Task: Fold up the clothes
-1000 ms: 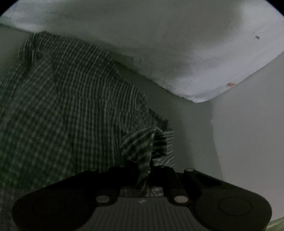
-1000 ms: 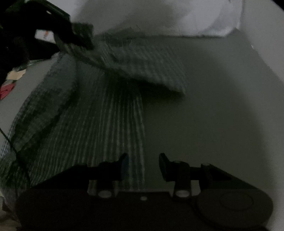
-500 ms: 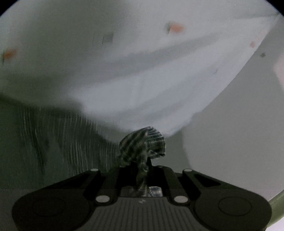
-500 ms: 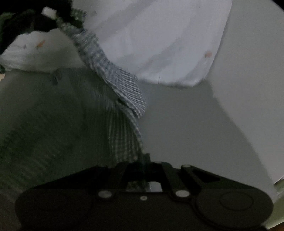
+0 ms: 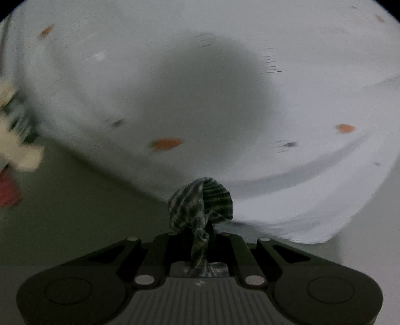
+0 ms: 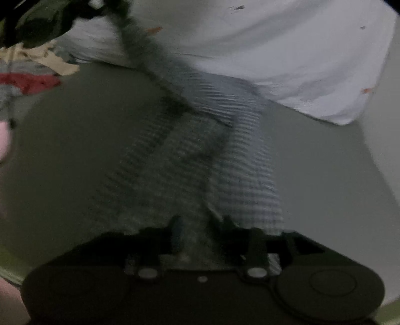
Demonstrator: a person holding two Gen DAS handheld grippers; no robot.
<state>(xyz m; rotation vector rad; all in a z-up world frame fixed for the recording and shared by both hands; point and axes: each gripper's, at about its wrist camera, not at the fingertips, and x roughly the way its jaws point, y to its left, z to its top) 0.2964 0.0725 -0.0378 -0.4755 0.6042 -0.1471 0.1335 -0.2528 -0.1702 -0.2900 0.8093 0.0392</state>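
Note:
A green and white checked shirt [image 6: 200, 150] hangs stretched between my two grippers above a grey-green surface [image 6: 75, 150]. My left gripper [image 5: 200, 235] is shut on a bunched corner of the checked shirt [image 5: 200, 202], which sticks up between its fingers. It also shows at the top left of the right wrist view [image 6: 100, 5]. My right gripper [image 6: 200, 225] holds the shirt's other end, with cloth between its fingers. That view is blurred.
A white sheet with small orange marks [image 5: 200, 75] fills the space ahead and shows in the right wrist view [image 6: 287, 50]. A pile of red, beige and grey clothes [image 6: 32, 72] lies at the left. A pale wall [image 6: 390, 125] is at the right.
My right gripper has closed on the shirt's edge. Both grippers have lifted the shirt off the surface, and the left view has swung up from the flat shirt to the white sheet.

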